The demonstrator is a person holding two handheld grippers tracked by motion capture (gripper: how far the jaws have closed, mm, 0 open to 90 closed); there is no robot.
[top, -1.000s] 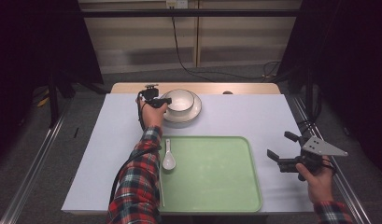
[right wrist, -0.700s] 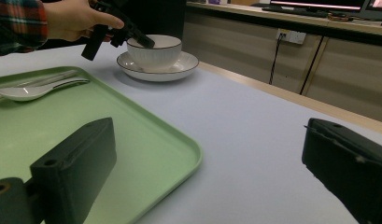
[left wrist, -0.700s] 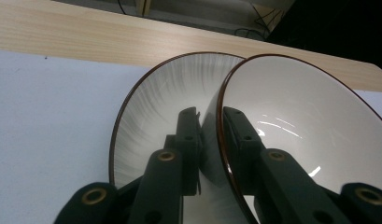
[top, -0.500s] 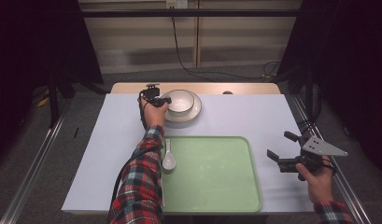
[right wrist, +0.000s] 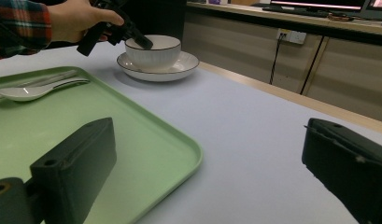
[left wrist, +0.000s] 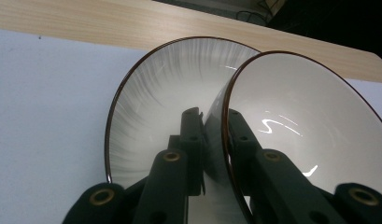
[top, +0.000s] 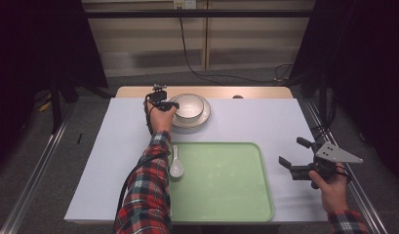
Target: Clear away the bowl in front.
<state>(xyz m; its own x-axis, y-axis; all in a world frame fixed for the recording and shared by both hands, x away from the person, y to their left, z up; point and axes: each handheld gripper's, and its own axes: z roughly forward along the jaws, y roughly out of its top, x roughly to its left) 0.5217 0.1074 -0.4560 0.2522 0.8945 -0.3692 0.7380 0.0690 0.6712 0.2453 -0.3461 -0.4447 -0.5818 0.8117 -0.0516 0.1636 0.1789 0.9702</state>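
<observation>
— High view: tray [top: 221, 195] near, plate [top: 203, 116] far left, bowl [top: 189, 106] on it. Left gripper [top: 164, 104]?
— Pinching bowl's left rim, just closed. Right gripper [top: 295, 157] spread, idle, well apart at right.

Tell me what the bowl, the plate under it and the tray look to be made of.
Bowl: likely glazed ceramic, glossy white with a thin dark rim; light glints off its inside. Plate: apparently the same glazed ware, with faint grey radial streaks and a dark edge. Tray: probably plastic, pale green with a matte sheen, rounded corners and a raised lip.
</observation>
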